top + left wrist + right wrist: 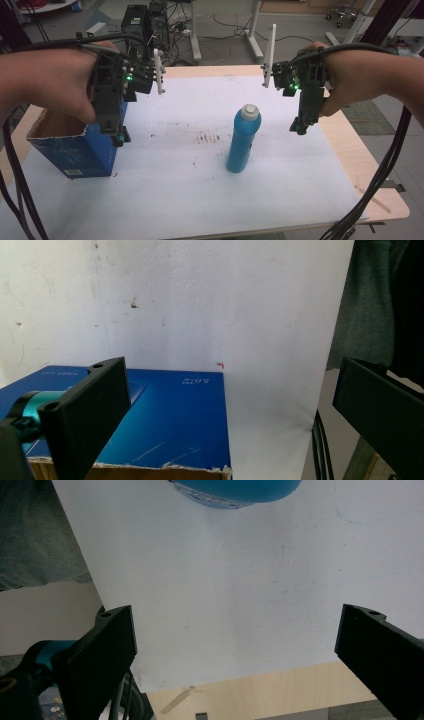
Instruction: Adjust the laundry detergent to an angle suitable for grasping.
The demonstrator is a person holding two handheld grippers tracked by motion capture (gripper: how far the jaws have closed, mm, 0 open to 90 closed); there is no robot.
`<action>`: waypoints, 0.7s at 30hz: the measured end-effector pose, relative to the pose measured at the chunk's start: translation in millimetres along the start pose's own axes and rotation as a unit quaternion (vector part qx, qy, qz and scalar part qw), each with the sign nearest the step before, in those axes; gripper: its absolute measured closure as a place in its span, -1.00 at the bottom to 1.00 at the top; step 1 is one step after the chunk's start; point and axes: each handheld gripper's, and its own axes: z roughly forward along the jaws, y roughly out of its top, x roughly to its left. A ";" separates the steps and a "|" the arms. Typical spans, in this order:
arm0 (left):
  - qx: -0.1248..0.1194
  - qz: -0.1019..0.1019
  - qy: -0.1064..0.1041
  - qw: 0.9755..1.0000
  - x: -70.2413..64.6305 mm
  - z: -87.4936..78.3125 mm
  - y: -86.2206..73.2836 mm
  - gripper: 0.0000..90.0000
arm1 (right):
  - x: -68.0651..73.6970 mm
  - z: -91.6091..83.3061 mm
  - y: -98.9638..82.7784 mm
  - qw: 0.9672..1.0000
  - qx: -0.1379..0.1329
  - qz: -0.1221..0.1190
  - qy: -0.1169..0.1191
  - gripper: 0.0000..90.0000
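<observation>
The blue box [75,150] stands open-topped at the near left of the white sheet [190,200], directly below the left gripper [120,136], whose jaws are spread wide and hold nothing. Farther in, the blue bottle [242,140] stands upright mid-table. The right gripper [300,127] hangs to its right, apart from it, jaws likewise spread and holding nothing.

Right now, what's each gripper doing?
Left gripper: open, holding nothing, above the blue box.
Right gripper: open, holding nothing, beside the blue bottle.
</observation>
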 end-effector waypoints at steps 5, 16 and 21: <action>-0.001 -0.002 0.000 1.000 1.2 -0.2 1.2 -0.96 | -0.9 0.4 -0.7 1.000 -0.002 0.000 0.000 -0.95; 0.005 0.000 -0.003 1.000 3.4 3.9 5.6 -0.96 | -3.0 4.7 -3.7 1.000 -0.001 0.001 0.002 -0.95; 0.001 -0.007 -0.004 1.000 1.6 4.7 5.8 -0.96 | -4.5 4.5 -4.8 1.000 -0.002 0.003 0.002 -0.95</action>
